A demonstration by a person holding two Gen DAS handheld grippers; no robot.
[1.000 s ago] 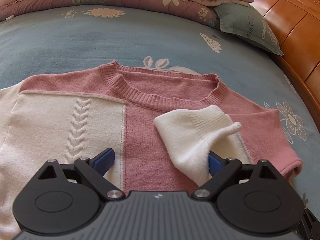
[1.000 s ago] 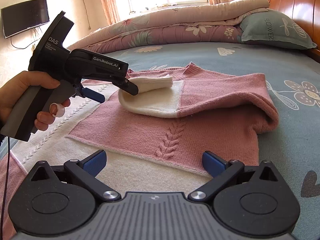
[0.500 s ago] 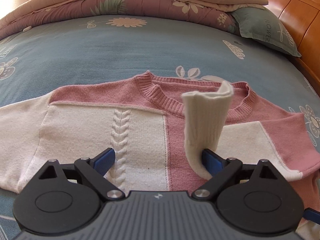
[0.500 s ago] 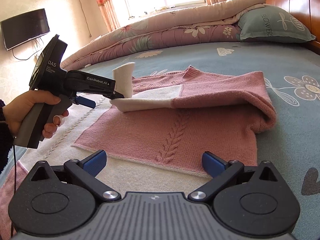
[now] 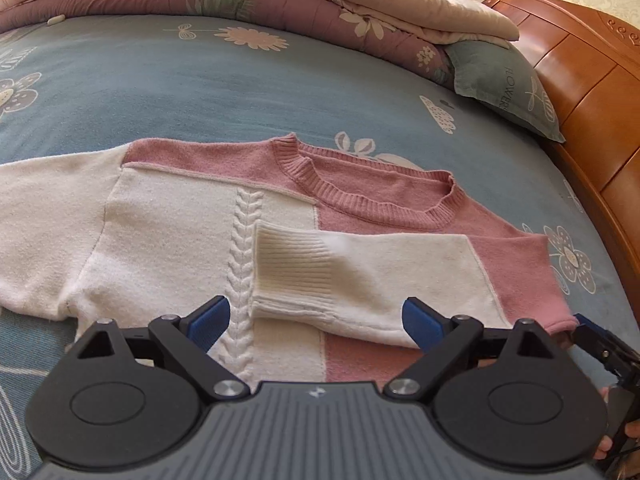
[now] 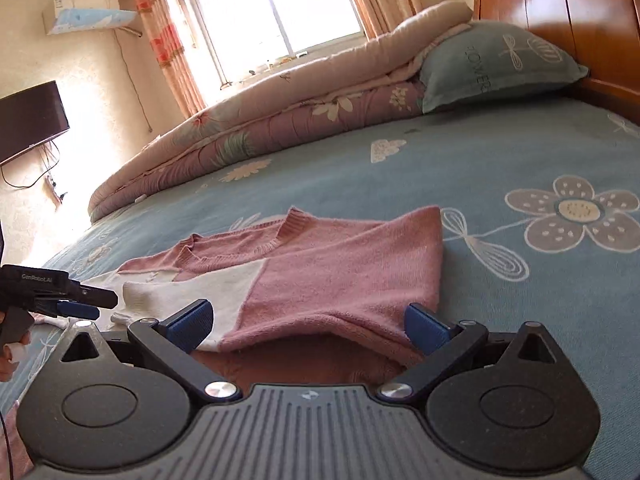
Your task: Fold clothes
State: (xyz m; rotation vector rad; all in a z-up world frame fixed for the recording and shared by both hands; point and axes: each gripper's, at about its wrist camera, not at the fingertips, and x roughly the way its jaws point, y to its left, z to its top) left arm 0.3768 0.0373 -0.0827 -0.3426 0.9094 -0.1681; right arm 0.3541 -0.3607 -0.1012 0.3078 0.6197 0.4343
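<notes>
- Folded floral quilt [image 5: 280, 8] at 12 o'clock along the far edge of the bed, teal pillow [image 5: 504, 88] at 2 o'clock beside it, wooden headboard [image 5: 592, 92] running down the right side at 3 o'clock.
- Blue flowered bedsheet [image 5: 180, 88] bare between quilt and garment; in the right wrist view, window [image 6: 272, 12] at 12 o'clock, wall television [image 6: 28, 120] at 9 o'clock.
- Pink-and-cream sweater [image 5: 192, 240] spread flat on the sheet, neckline toward 12 o'clock, one cream sleeve stretching out to 9 o'clock.
- Other sleeve [image 5: 360, 276] folded across the chest, ribbed cuff resting on the cable-knit stripe near the middle.
- Left gripper [image 5: 316, 320] spread wide, gripping nothing; folded sleeve's cuff lying just ahead, between the two blue pads at 12 o'clock.
- Right gripper [image 6: 308, 324] likewise wide apart and empty, low at the sweater's side; pink folded shoulder bulging between its pads, straight ahead at 12 o'clock.
- Nothing standing between either claw and the cloth.
- Left gripper also visible at 9 o'clock in the right wrist view, tips close to the cream cuff.
</notes>
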